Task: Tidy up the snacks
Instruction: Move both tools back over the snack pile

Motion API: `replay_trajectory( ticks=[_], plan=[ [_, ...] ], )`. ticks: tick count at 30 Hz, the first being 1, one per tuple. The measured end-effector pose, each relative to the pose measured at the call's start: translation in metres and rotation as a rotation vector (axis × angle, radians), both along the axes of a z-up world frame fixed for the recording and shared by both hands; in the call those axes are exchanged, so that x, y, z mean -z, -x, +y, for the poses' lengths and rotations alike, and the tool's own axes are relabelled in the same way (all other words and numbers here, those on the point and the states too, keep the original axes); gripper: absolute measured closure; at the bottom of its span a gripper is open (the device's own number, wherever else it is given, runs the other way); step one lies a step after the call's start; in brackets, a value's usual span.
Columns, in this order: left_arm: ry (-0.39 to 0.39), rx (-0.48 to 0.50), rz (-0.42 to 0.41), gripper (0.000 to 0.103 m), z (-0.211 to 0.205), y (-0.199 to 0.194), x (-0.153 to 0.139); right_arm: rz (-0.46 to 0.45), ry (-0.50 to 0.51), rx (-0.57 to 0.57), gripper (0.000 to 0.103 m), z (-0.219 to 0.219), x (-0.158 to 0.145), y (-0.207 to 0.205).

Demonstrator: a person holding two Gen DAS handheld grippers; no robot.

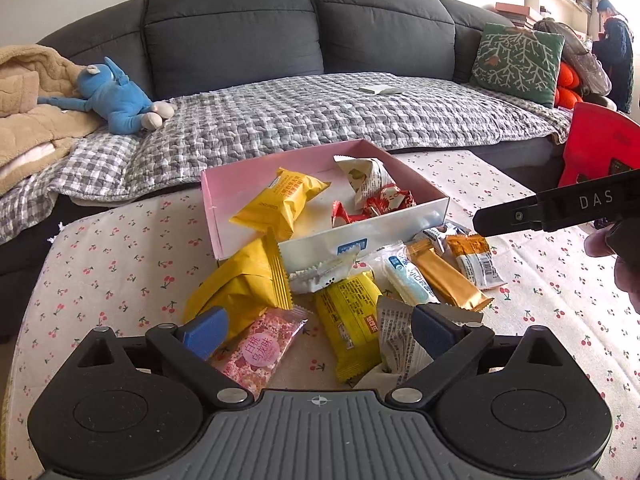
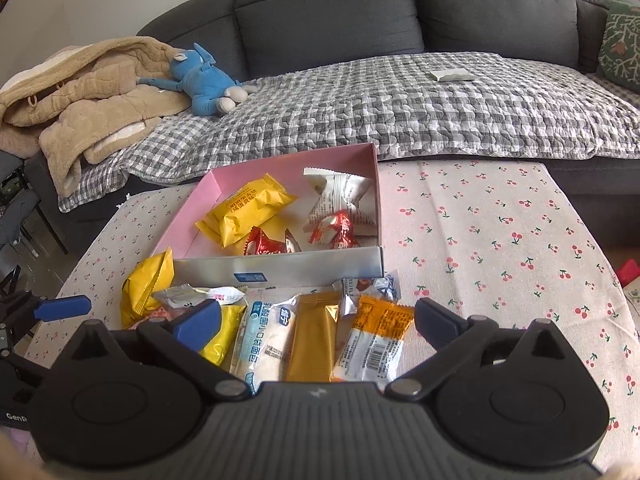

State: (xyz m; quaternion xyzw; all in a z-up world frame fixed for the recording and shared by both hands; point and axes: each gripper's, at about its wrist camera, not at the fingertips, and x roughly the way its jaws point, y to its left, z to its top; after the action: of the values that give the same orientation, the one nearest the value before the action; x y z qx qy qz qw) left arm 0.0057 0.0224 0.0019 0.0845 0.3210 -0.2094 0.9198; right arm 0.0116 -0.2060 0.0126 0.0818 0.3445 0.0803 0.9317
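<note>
Both grippers stand wide with nothing between their blue pads. My left gripper (image 1: 320, 328) hangs over the near end of the snack pile, with a pink packet (image 1: 262, 350), a yellow bar (image 1: 352, 330) and a white printed wrapper (image 1: 396, 344) lying below the gap between its fingers. My right gripper (image 2: 318, 320) hangs over the right part of the same pile, above a pale blue-and-white bread pack (image 2: 266, 340), a gold bar (image 2: 314, 338) and an orange-and-white packet (image 2: 376, 342).

These loose snacks lie in a heap on the cherry-print tablecloth (image 2: 500, 240), right against the near wall of an open box (image 2: 280, 270) with a pink inside. A big yellow bag (image 1: 240, 284) leans at the box's near left corner. Inside the box I see a yellow pack (image 2: 248, 214), a white pouch (image 2: 344, 200) and some red-and-white candies (image 2: 332, 234).

Beyond the table is a dark grey sofa (image 2: 328, 12) with a checked cover (image 2: 400, 112), a blue plush toy (image 2: 204, 82) and a tan blanket (image 2: 88, 92). A person (image 1: 616, 48) stands far right in the left view.
</note>
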Motion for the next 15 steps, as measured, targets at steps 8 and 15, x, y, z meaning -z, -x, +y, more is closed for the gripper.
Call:
replay_trajectory(
  ticks=[8,15],
  plan=[
    [-0.030,0.042,-0.030,0.004,0.000,0.023,0.021,-0.006,0.065,-0.044,0.000,0.009,0.016,0.021],
    [-0.009,0.076,0.045,0.004,0.004,0.024,0.035,0.023,0.108,-0.166,0.000,0.029,0.031,0.037]
  ],
)
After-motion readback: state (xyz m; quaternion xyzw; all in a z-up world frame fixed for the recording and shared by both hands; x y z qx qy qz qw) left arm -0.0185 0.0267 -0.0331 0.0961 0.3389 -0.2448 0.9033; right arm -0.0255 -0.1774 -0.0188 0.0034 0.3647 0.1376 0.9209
